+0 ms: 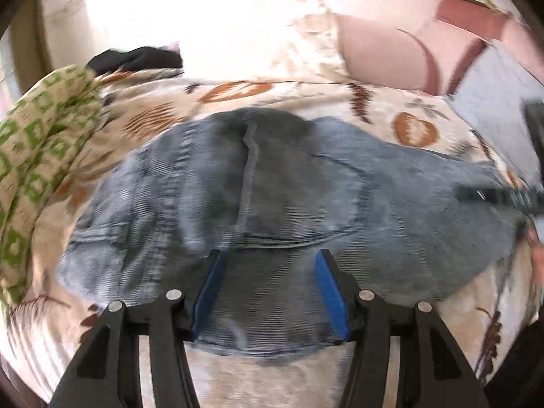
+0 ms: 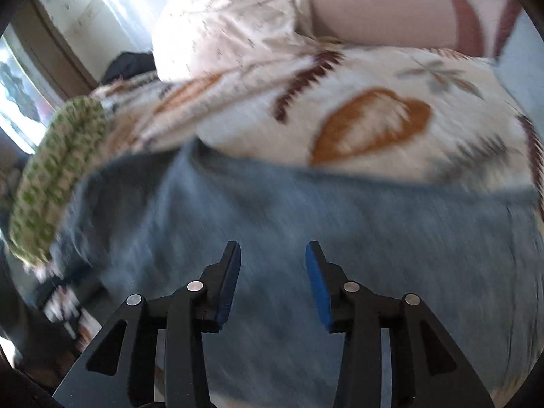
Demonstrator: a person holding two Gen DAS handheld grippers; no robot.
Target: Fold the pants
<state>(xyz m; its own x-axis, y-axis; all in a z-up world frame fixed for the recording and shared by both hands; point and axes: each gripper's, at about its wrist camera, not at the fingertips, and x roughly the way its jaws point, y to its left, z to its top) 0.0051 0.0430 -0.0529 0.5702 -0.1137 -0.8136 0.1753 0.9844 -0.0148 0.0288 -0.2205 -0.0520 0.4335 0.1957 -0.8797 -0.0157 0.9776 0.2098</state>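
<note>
Grey-blue denim pants (image 1: 272, 187) lie spread flat on a bed with a leaf-print cover (image 1: 414, 129). My left gripper (image 1: 270, 255) is open and empty, just above the near part of the pants, seat seam ahead of it. In the right wrist view the pants (image 2: 306, 210) fill the lower frame, blurred. My right gripper (image 2: 272, 246) is open and empty over the denim. The right gripper also shows in the left wrist view (image 1: 493, 194) as a dark blur at the pants' right end.
A green-and-cream patterned cloth (image 1: 40, 156) lies bunched at the left of the bed (image 2: 54, 183). A pink pillow (image 1: 384, 51) lies at the back right. A dark garment (image 1: 136, 57) lies at the back left. A bright window is on the far left.
</note>
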